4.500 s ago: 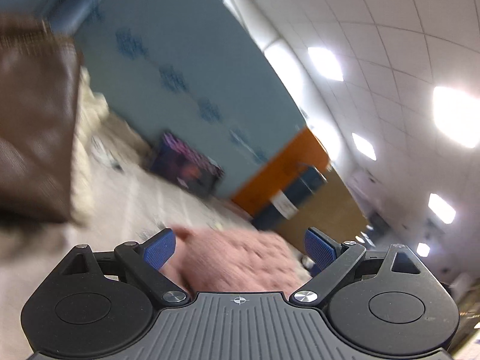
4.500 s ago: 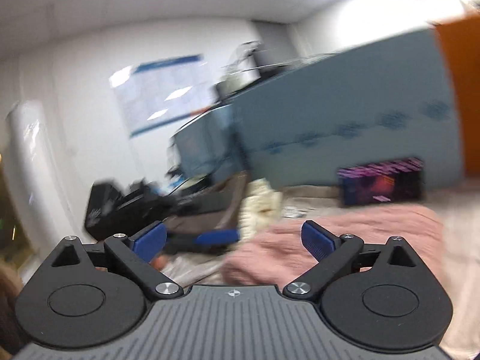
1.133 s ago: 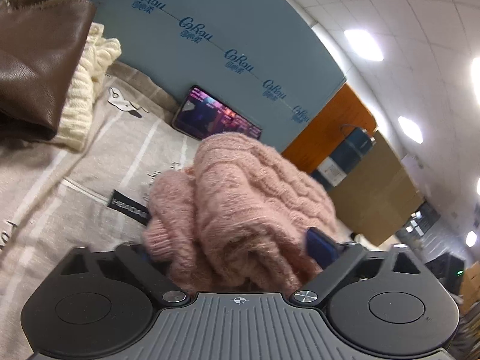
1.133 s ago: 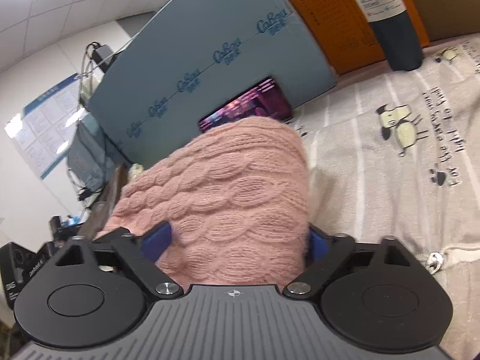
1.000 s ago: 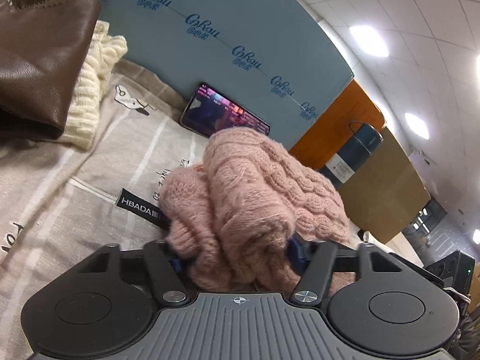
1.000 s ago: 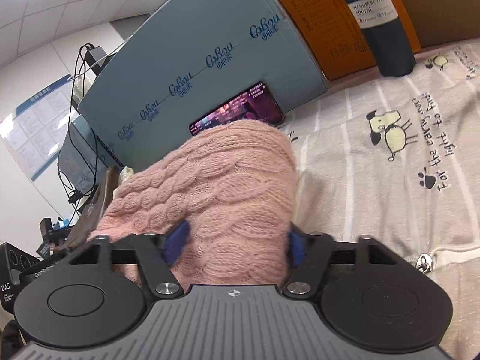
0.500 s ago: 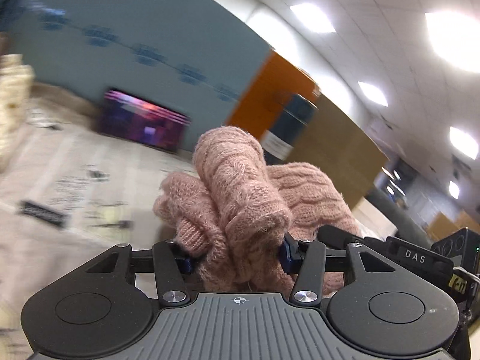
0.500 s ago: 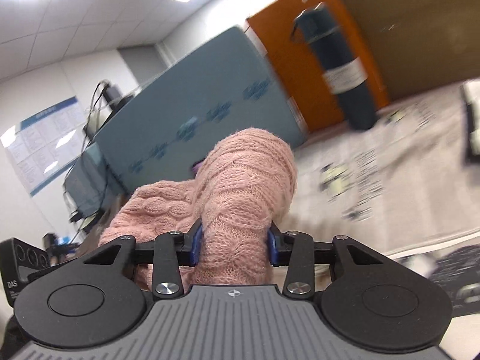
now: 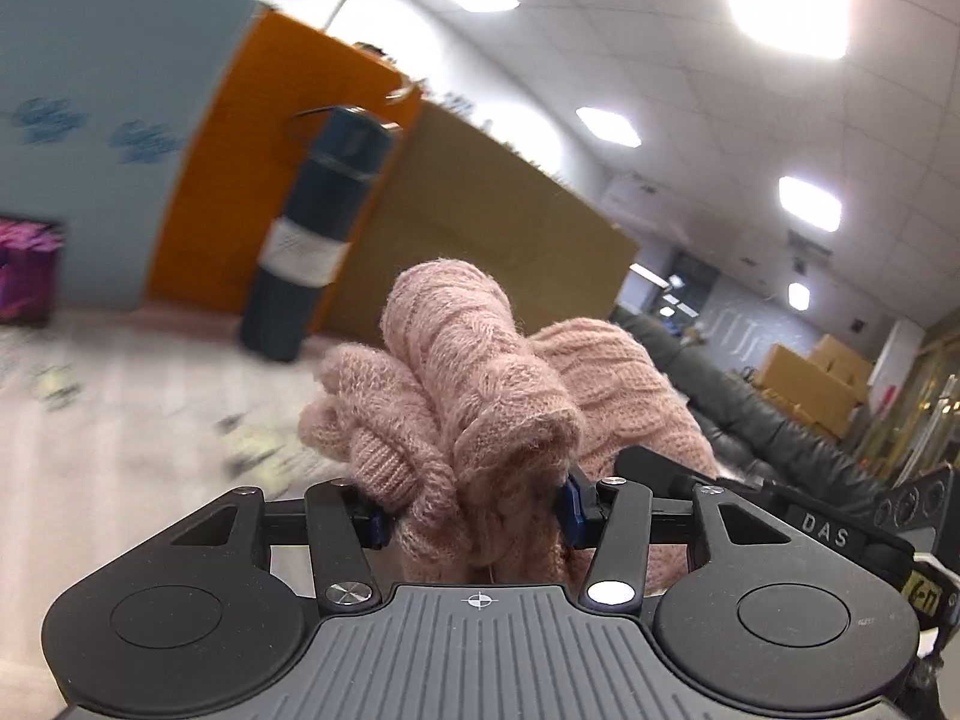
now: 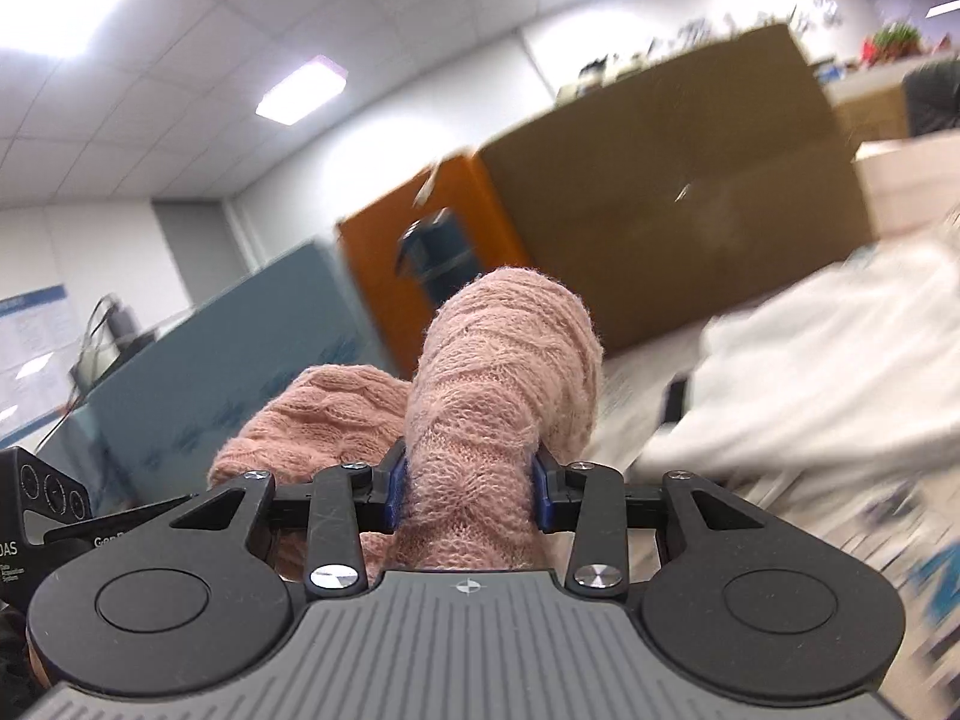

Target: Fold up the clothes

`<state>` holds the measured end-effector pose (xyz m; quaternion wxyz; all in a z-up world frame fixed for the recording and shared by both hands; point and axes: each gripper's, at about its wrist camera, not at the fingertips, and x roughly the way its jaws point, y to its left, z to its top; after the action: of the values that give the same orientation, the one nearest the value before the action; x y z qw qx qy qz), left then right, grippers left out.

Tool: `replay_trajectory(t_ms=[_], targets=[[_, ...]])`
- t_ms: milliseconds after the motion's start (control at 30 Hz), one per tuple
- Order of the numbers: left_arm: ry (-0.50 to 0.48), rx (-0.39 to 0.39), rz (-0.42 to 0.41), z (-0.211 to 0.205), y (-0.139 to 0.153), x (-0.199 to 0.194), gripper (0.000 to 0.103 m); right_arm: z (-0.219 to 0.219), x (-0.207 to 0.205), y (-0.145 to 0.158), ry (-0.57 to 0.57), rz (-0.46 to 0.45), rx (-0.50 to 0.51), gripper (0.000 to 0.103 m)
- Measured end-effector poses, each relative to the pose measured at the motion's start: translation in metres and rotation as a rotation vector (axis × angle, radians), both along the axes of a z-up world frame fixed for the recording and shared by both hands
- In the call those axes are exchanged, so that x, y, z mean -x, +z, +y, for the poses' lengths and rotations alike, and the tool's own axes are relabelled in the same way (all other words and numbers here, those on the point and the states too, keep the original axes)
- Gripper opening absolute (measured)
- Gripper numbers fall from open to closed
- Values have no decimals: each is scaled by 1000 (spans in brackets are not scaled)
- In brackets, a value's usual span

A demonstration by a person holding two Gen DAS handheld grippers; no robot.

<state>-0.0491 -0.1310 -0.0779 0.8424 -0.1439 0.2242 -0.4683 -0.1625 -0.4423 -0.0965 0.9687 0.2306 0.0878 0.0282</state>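
A folded pink cable-knit sweater (image 9: 480,384) is held up off the striped cloth surface (image 9: 120,420). My left gripper (image 9: 474,513) is shut on one bunched end of it. My right gripper (image 10: 469,495) is shut on the other end of the sweater (image 10: 498,372). The right gripper's body shows at the right edge of the left wrist view (image 9: 840,534), close beside the left one. The left gripper's body shows at the left edge of the right wrist view (image 10: 42,516).
A dark blue bottle (image 9: 318,240) stands on the surface before an orange panel (image 9: 252,168) and a brown board (image 9: 480,228). A blue divider (image 9: 90,120) is at the left. A light grey garment (image 10: 828,360) lies at the right. A phone (image 9: 24,270) leans at far left.
Both grippers closed on the pink sweater about a second ago, lifted it off the surface and swung it to the right, past the phone and toward the bottle and brown board.
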Motion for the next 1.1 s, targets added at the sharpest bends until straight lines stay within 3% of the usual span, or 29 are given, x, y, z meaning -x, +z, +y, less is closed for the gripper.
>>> replay_trajectory(t_ms=[167, 300, 567, 733, 767, 900, 1000, 1100], targets=[[-51, -2, -40, -60, 8, -16, 49, -41, -3, 10, -125, -66, 68, 35], [-73, 31, -55, -98, 9, -24, 49, -78, -13, 12, -207, -75, 23, 35], [-90, 24, -45, -153, 0, -38, 49, -131, -30, -7, -331, -89, -71, 35], [-121, -11, -7, -175, -17, -43, 50, -156, -30, -24, -438, -9, -109, 35], [-120, -20, -3, -177, -20, -43, 53, -158, -30, -27, -457, 9, -110, 35], [-62, 10, 47, -164, -29, -48, 96, -156, -38, -33, -499, 87, -64, 38], [-31, 67, 102, -148, -31, -55, 99, -154, -47, -37, -526, 148, -27, 46], [25, 33, 104, -143, -34, -58, 100, -156, -54, -42, -546, 195, -18, 53]])
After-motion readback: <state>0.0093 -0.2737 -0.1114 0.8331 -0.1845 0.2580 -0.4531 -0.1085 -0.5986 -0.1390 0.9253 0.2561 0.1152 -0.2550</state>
